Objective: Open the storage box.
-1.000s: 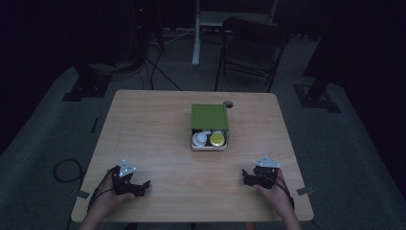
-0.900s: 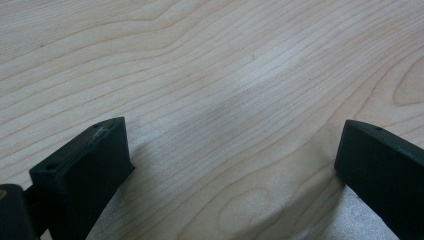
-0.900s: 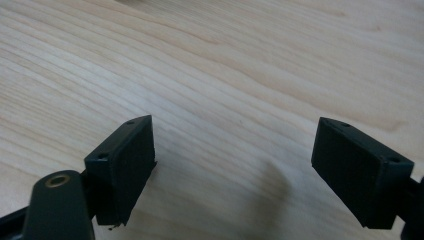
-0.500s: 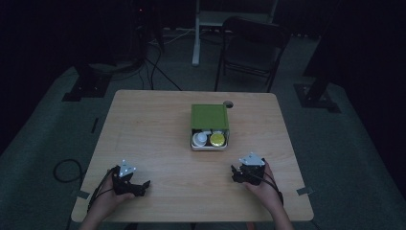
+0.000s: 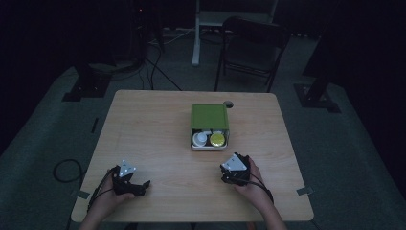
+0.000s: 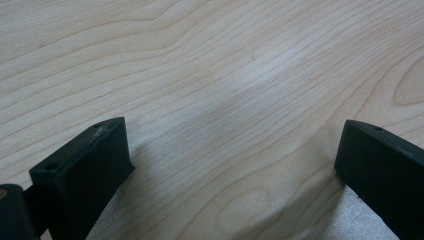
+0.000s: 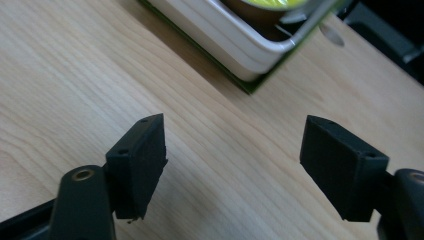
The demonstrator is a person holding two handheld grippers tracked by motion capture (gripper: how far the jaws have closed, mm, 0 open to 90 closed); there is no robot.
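1. High view: a light wooden table (image 5: pixel 158 129) stands in a dark room, with a black chair (image 5: pixel 251 45) beyond its far edge.
2. A green box (image 5: pixel 209 116) sits a little right of the table's middle. Its near side is open, and a white tray (image 5: pixel 208 145) shows there.
3. In the tray, a white jar (image 5: pixel 200 139) lies to the left and a yellow-lidded jar (image 5: pixel 217 139) to the right, side by side.
4. A small round hole (image 5: pixel 228 103) in the tabletop lies just beyond the box's far right corner.
5. The left gripper (image 5: pixel 136 186) rests near the table's near left corner, held in the left hand (image 5: pixel 112 196). It is well apart from the box.
6. The right gripper (image 5: pixel 231 173) is held in the right hand (image 5: pixel 253 184), near the tray's front and not touching it.
7. Left gripper view: the jaws stand wide apart with nothing between them, over bare wood grain.
8. Right gripper view: the jaws stand wide apart and hold nothing. The tray's white corner, set on a green base, lies ahead of them, with a blurred yellow lid at the top edge.
9. A cable (image 5: pixel 64 167) loops on the floor left of the table.
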